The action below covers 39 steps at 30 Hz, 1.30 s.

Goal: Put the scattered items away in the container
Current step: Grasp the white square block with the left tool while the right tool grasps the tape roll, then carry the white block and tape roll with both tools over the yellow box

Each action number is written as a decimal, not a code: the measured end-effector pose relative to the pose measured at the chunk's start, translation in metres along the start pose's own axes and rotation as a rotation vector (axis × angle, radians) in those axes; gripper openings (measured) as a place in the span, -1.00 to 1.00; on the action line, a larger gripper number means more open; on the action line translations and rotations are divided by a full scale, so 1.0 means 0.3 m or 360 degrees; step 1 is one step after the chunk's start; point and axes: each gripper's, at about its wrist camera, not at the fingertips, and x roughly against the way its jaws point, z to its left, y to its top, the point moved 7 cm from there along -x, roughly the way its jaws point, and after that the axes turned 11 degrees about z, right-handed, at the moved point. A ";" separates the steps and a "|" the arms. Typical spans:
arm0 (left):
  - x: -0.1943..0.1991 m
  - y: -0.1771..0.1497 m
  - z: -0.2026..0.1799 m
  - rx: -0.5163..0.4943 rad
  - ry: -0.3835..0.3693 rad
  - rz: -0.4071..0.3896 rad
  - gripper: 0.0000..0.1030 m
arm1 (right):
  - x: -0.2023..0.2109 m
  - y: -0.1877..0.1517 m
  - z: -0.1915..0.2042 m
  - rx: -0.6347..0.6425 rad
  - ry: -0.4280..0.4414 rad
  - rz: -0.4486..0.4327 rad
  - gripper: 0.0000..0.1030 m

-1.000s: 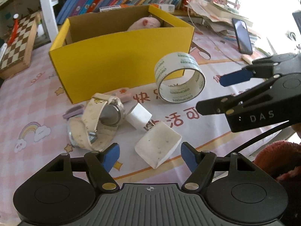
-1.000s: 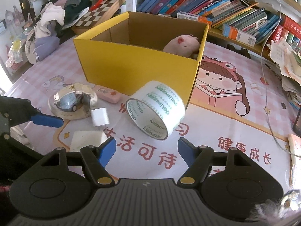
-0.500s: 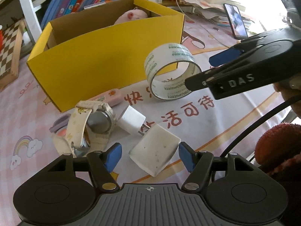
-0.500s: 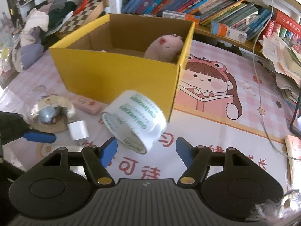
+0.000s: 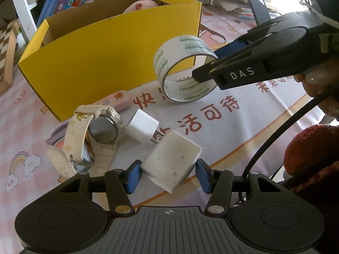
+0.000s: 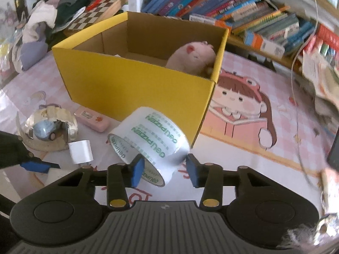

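Note:
A speckled white block (image 5: 171,158) lies near the table's front edge between the pads of my left gripper (image 5: 168,174). The jaws are closing and both pads touch its sides. A clear tape roll (image 6: 148,144) stands tilted in front of the yellow cardboard box (image 6: 137,80). My right gripper (image 6: 164,170) is closing on it, one pad against each flat face. In the left wrist view the right gripper (image 5: 208,63) straddles the tape roll (image 5: 182,67). A cream watch (image 5: 93,127), a white charger plug (image 5: 144,127) and a pink case (image 5: 116,98) lie by the box (image 5: 106,63).
A pink plush pig (image 6: 192,57) sits inside the box at its right end. Behind the box are a row of books (image 6: 233,6), a chessboard (image 6: 95,14) and a heap of clothes (image 6: 42,21). A phone (image 5: 257,6) leans at the far right.
Both pairs of jaws have narrowed: the left onto the white block, the right onto the tape roll. The right gripper has come forward and slightly down to the roll.

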 end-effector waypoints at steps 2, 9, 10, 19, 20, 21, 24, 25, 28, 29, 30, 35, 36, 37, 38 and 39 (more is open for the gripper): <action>0.003 0.000 -0.001 0.0002 0.0000 -0.0004 -0.02 | 0.003 0.004 0.004 0.0023 -0.0011 -0.0018 -0.43; 0.017 -0.005 0.005 0.0025 -0.0012 -0.0030 -0.23 | 0.034 0.000 0.000 -0.0002 0.0049 -0.0060 -0.77; 0.018 -0.006 0.004 0.0024 -0.0015 -0.0034 -0.26 | 0.040 -0.003 0.002 -0.0002 0.0058 -0.0064 -0.79; 0.051 -0.004 -0.017 -0.0029 -0.0024 -0.0105 -0.36 | 0.107 -0.014 -0.017 -0.0074 0.0068 -0.0132 -0.87; 0.056 -0.004 -0.019 -0.0036 -0.0022 -0.0116 -0.36 | 0.111 -0.017 -0.019 -0.0082 0.0068 -0.0134 -0.87; 0.064 -0.003 -0.021 -0.0042 -0.0017 -0.0131 -0.37 | 0.116 -0.018 -0.020 -0.0087 0.0068 -0.0137 -0.87; 0.098 0.006 -0.030 -0.0059 -0.0011 -0.0212 -0.37 | 0.137 -0.022 -0.019 -0.0107 0.0075 -0.0153 -0.87; 0.109 0.007 -0.030 -0.0062 -0.0011 -0.0240 -0.38 | 0.145 -0.023 -0.019 -0.0112 0.0078 -0.0159 -0.87; 0.142 0.012 -0.031 -0.0072 0.0014 -0.0309 -0.39 | 0.170 -0.022 -0.018 -0.0125 0.0083 -0.0185 -0.87; 0.154 0.012 -0.028 -0.0073 0.0023 -0.0329 -0.39 | 0.180 -0.020 -0.017 -0.0125 0.0083 -0.0197 -0.87; 0.167 0.015 -0.028 -0.0072 0.0029 -0.0352 -0.39 | 0.190 -0.017 -0.017 -0.0126 0.0088 -0.0211 -0.87; 0.240 0.037 -0.008 -0.0036 0.0062 -0.0479 -0.40 | 0.259 0.015 -0.033 -0.0150 0.0092 -0.0310 -0.87; 0.256 0.043 0.000 -0.0020 0.0068 -0.0507 -0.40 | 0.272 0.024 -0.039 -0.0154 0.0092 -0.0331 -0.87; 0.274 0.051 0.009 -0.0001 0.0072 -0.0534 -0.40 | 0.288 0.036 -0.045 -0.0157 0.0090 -0.0355 -0.87; 0.292 0.059 0.018 0.0016 0.0077 -0.0561 -0.40 | 0.303 0.048 -0.051 -0.0158 0.0089 -0.0379 -0.87; 0.310 0.066 0.025 0.0027 0.0086 -0.0586 -0.40 | 0.315 0.060 -0.055 -0.0158 0.0090 -0.0399 -0.87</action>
